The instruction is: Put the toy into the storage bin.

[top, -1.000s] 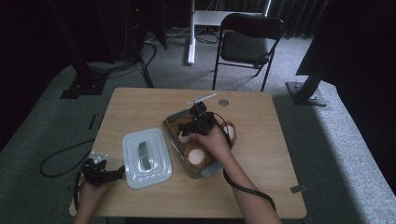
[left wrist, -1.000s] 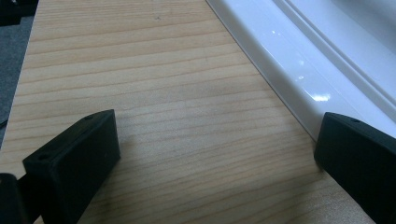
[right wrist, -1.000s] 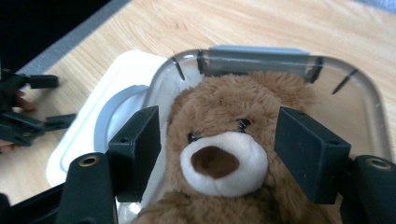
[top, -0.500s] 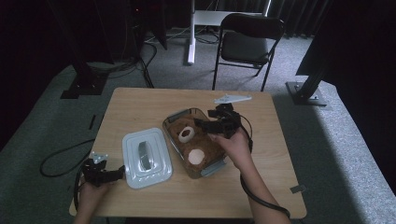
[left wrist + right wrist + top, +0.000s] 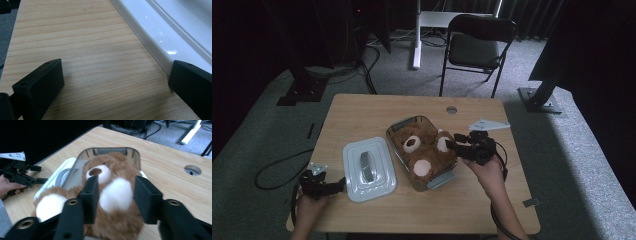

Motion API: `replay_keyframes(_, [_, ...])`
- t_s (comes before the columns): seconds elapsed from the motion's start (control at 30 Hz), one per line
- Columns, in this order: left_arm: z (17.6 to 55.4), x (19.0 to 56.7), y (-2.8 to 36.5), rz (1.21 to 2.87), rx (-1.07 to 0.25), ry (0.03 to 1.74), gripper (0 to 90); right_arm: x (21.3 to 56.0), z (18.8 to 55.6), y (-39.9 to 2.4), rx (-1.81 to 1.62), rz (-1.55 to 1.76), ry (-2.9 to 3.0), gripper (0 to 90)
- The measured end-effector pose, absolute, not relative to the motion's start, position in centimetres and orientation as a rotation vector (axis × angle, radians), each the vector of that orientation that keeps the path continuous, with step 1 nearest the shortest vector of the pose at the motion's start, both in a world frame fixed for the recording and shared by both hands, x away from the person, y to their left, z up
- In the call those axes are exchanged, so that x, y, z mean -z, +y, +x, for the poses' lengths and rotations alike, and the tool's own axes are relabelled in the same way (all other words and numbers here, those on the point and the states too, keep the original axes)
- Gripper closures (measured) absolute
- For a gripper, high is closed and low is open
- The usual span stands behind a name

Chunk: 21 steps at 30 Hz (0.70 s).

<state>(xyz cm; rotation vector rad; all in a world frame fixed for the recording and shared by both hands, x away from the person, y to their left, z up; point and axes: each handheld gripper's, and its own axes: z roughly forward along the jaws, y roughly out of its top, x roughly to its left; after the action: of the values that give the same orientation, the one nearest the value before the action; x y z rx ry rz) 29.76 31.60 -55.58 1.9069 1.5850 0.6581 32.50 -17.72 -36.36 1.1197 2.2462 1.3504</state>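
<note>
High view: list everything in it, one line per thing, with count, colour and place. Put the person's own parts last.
table: one, light wood, centre.
container: one, clear, mid-table.
teddy bear: one, brown with white patches, inside the container.
lid: one, pale blue-white, flat on the table left of the container.
folding chair: one, black, on the grey carpet beyond the table.
left claw: one, black, open, at the lid's near-left edge.
right claw: one, black, its jaws just closing, astride the bear's white paw; contact unclear.
</note>
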Motion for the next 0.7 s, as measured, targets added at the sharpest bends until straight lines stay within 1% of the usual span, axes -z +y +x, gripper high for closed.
replay_keyframes(0.03, [29.8, 55.6, 31.6, 1.907, -0.658, 1.585, 0.8, 36.4, 32.5, -17.7, -1.350, 1.120, 2.246, 56.4])
replay_keyframes(0.07, [29.8, 55.6, 31.6, 1.909, -0.658, 1.584, 0.8, 36.6, 32.2, -18.3, -1.349, 1.129, 2.242, 64.9])
replay_keyframes(0.1, [29.8, 55.6, 31.6, 1.910, -0.657, 1.584, 0.8, 37.0, 31.9, -18.8, -1.343, 1.131, 2.240, 71.1])
replay_keyframes(0.13, [29.8, 55.6, 31.6, 1.910, -0.657, 1.584, 0.8, 37.2, 31.7, -19.1, -1.336, 1.143, 2.237, 80.1])
replay_keyframes(0.2, [29.8, 55.6, 31.6, 1.910, -0.657, 1.584, 0.8, 37.7, 31.4, -19.5, -1.336, 1.146, 2.240, 88.6])
replay_keyframes(0.23, [29.8, 55.6, 31.6, 1.910, -0.657, 1.584, 0.7, 37.9, 31.3, -19.5, -1.345, 1.147, 2.244, 89.9])
replay_keyframes(0.33, [29.8, 55.6, 31.6, 1.910, -0.657, 1.584, 0.8, 38.6, 31.5, -19.0, -1.319, 1.145, 2.276, 90.0])
replay_keyframes(0.7, [29.8, 55.6, 31.6, 1.908, -0.658, 1.583, 0.8, 41.1, 35.7, -15.8, -1.149, 1.198, 2.402, 90.0])
